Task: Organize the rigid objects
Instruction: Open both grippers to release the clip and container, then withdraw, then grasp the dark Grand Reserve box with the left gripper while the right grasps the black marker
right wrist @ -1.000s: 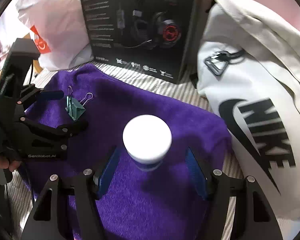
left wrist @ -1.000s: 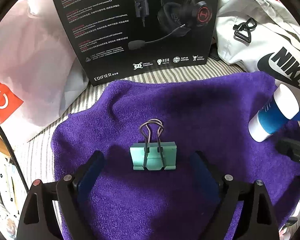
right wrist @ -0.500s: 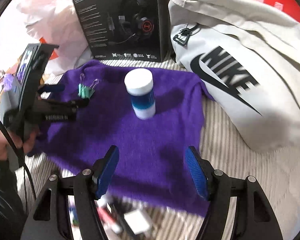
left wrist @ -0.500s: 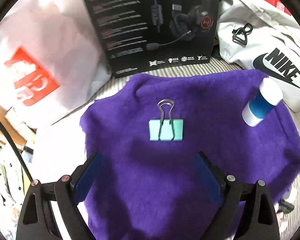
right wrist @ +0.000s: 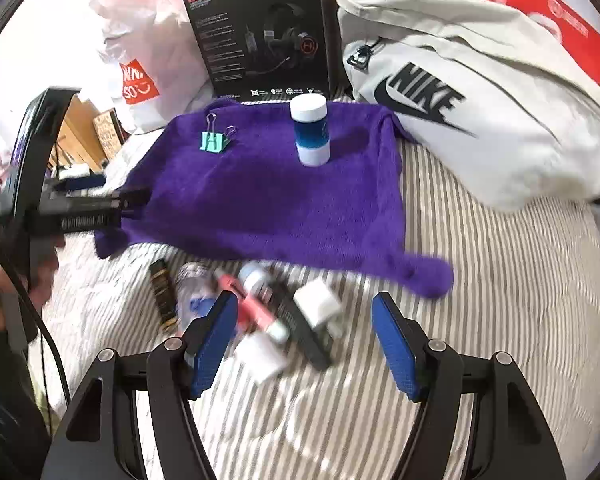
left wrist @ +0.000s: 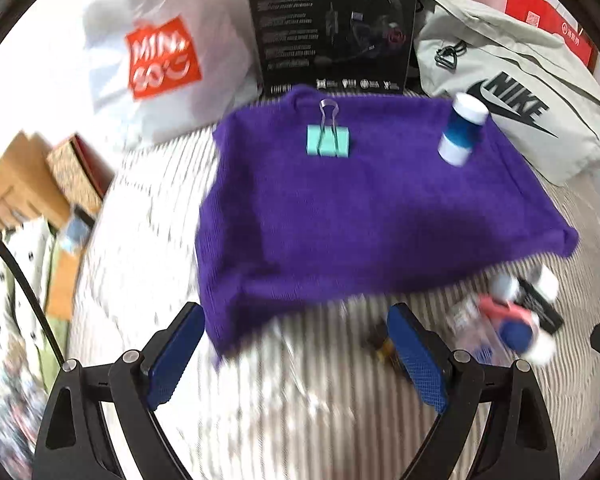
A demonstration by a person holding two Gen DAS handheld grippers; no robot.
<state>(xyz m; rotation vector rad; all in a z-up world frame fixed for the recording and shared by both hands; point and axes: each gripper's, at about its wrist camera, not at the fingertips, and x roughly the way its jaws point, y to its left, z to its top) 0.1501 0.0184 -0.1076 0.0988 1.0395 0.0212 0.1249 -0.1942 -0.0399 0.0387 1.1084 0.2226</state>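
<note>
Striped bedding (right wrist: 480,280) carries a purple towel (right wrist: 268,200) before a headset box (right wrist: 260,36); both tools hang empty, jaws apart.

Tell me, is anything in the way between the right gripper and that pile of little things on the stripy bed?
Nothing visible is. The right gripper is open just above the pile of small items, with only bare striped bedding around them.

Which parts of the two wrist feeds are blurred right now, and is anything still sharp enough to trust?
Left wrist view: bedding and the small items by the towel's near edge are motion-smeared; clip and bottle are soft but readable. Right wrist view: the item pile and left gripper are smeared; clip, bottle and headset box are fairly sharp.
</note>
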